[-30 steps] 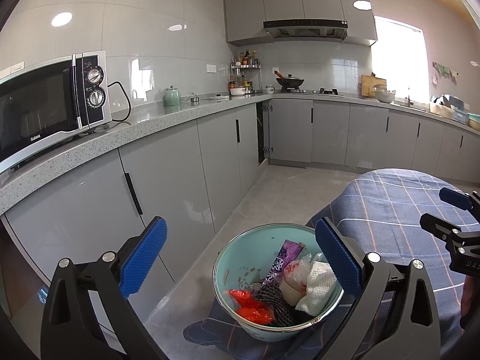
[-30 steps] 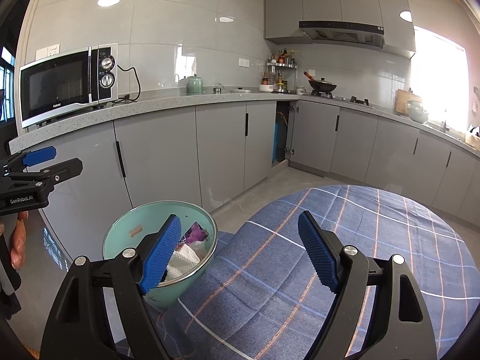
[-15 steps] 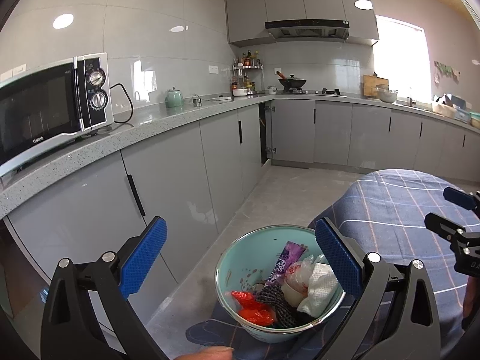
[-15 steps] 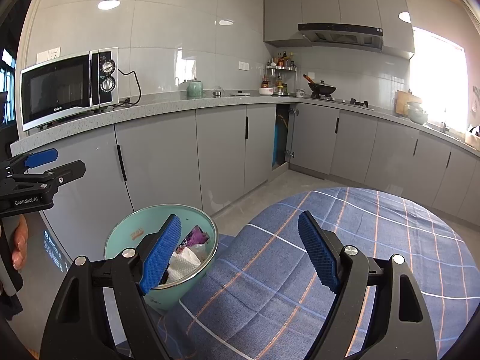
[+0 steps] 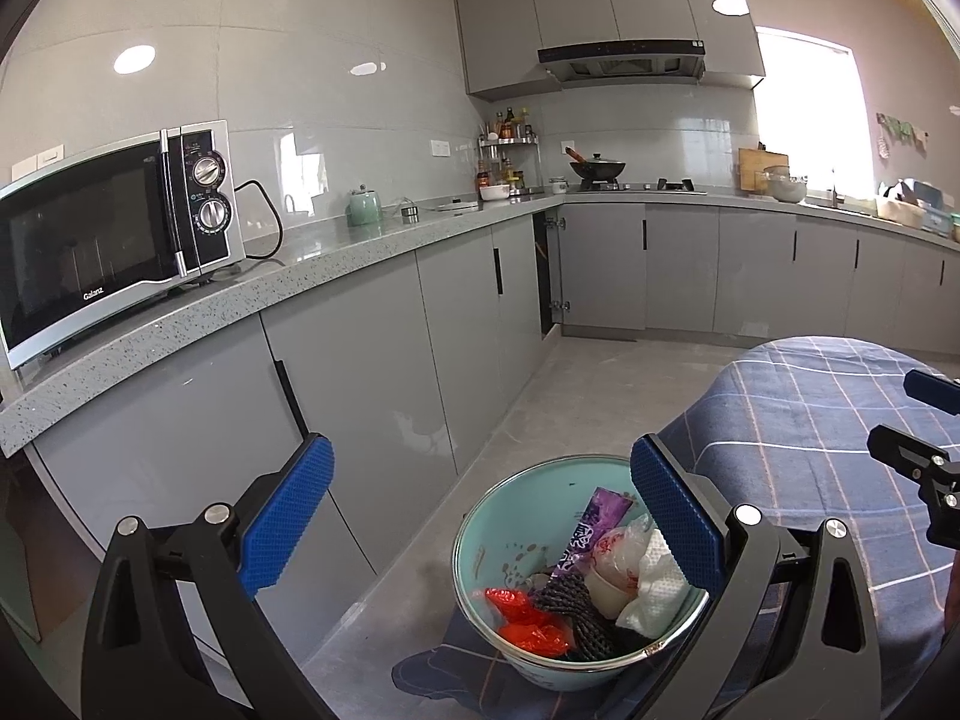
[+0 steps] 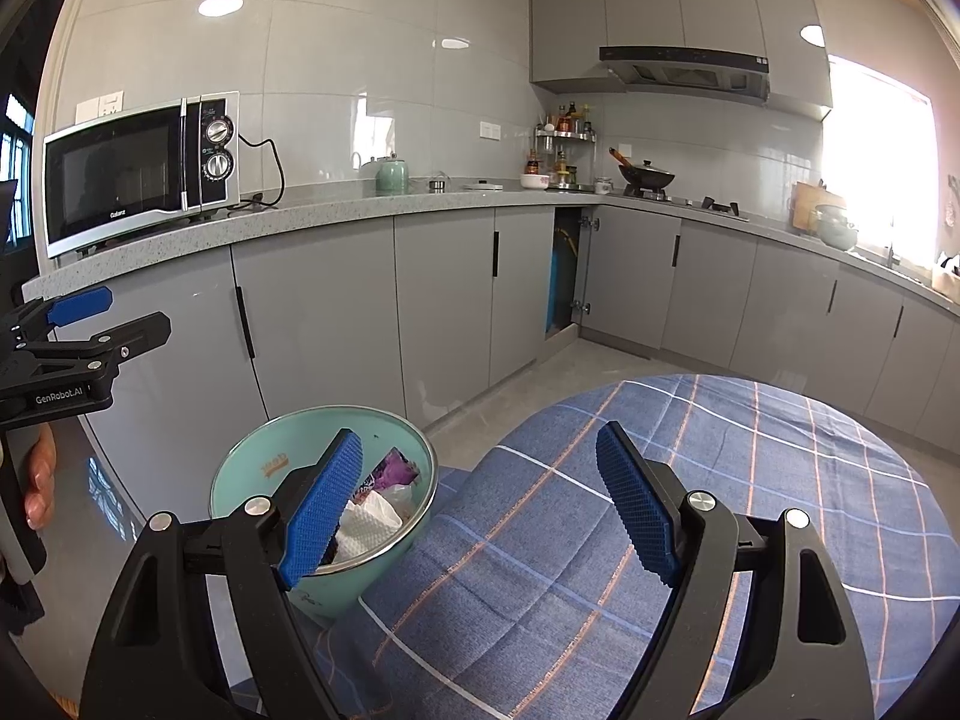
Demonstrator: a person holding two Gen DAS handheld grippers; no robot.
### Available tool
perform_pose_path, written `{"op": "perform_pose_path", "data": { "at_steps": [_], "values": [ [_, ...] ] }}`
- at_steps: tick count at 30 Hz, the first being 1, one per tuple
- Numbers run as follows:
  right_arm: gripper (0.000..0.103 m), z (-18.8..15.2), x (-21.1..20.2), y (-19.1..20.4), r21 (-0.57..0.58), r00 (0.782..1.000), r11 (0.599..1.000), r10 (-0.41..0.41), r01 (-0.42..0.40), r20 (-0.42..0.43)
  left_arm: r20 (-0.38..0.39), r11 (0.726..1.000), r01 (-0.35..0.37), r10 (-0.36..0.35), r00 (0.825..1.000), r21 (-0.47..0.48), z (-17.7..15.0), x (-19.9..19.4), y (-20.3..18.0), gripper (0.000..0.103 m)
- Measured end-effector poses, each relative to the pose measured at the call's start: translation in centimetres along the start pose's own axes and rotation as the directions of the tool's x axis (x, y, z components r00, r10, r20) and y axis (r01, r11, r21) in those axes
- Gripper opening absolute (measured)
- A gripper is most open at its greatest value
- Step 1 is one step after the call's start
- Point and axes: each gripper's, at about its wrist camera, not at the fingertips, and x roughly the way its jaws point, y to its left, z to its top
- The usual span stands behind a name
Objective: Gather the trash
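Observation:
A mint-green bowl (image 5: 510, 516) stands at the left edge of a round table with a blue plaid cloth (image 5: 798, 420). It holds trash: a purple wrapper (image 5: 591, 525), a red wrapper (image 5: 522, 621), white tissue (image 5: 654, 576) and a dark mesh piece (image 5: 570, 600). My left gripper (image 5: 480, 525) is open and empty, above and behind the bowl. My right gripper (image 6: 480, 507) is open and empty over the cloth (image 6: 750, 480), its left finger in front of the bowl (image 6: 252, 468). Each gripper shows at the edge of the other's view.
A grey counter (image 5: 336, 264) with cabinets runs along the left and far walls. It carries a microwave (image 5: 114, 228), a green kettle (image 5: 365, 207) and a wok on the stove (image 5: 597, 168). Grey floor (image 5: 600, 384) lies between the table and cabinets.
Both grippers have drifted slightly up and back; the bowl sits a little lower in both views. Both stay open and empty.

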Motion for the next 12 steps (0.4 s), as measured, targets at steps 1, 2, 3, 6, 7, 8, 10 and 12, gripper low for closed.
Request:
{"op": "perform_pose_path", "data": {
  "at_steps": [1,2,3,6,7,8,10,12],
  "values": [
    [0.08,0.0,-0.01,0.0,0.0,1.0,1.0,0.0,0.0,0.0,0.0,1.0,0.002,-0.002,1.0,0.001,-0.02,-0.02,-0.05,0.098],
    [0.08,0.01,0.0,0.0,0.0,1.0,1.0,-0.001,0.001,0.001,0.0,1.0,0.002,-0.002,1.0,0.002,-0.02,-0.02,-0.1,0.098],
    [0.08,0.01,-0.01,0.0,0.0,1.0,1.0,-0.001,0.001,0.001,0.0,1.0,0.002,-0.002,1.0,0.005,-0.02,-0.02,-0.15,0.098],
    [0.08,0.03,-0.01,-0.02,0.001,1.0,1.0,-0.003,0.003,0.001,0.0,1.0,0.004,-0.004,1.0,0.006,0.04,-0.01,-0.15,0.098],
    [0.08,0.01,-0.02,-0.08,0.003,1.0,1.0,-0.004,0.004,0.001,0.002,1.0,0.005,-0.005,1.0,0.003,0.08,-0.05,-0.08,0.098],
    [0.082,-0.01,-0.01,-0.12,0.005,1.0,1.0,-0.004,0.004,0.001,0.002,1.0,0.01,-0.01,1.0,0.001,0.1,-0.04,-0.01,0.098],
    [0.084,-0.14,-0.18,-0.3,0.009,1.0,1.0,-0.008,0.008,0.008,0.001,1.0,0.015,-0.015,1.0,-0.001,0.12,-0.06,0.08,0.098],
    [0.084,-0.21,-0.19,-0.37,0.01,1.0,1.0,-0.009,0.009,0.007,0.002,1.0,0.017,-0.017,1.0,-0.004,0.12,-0.04,0.17,0.098]
  ]
}}
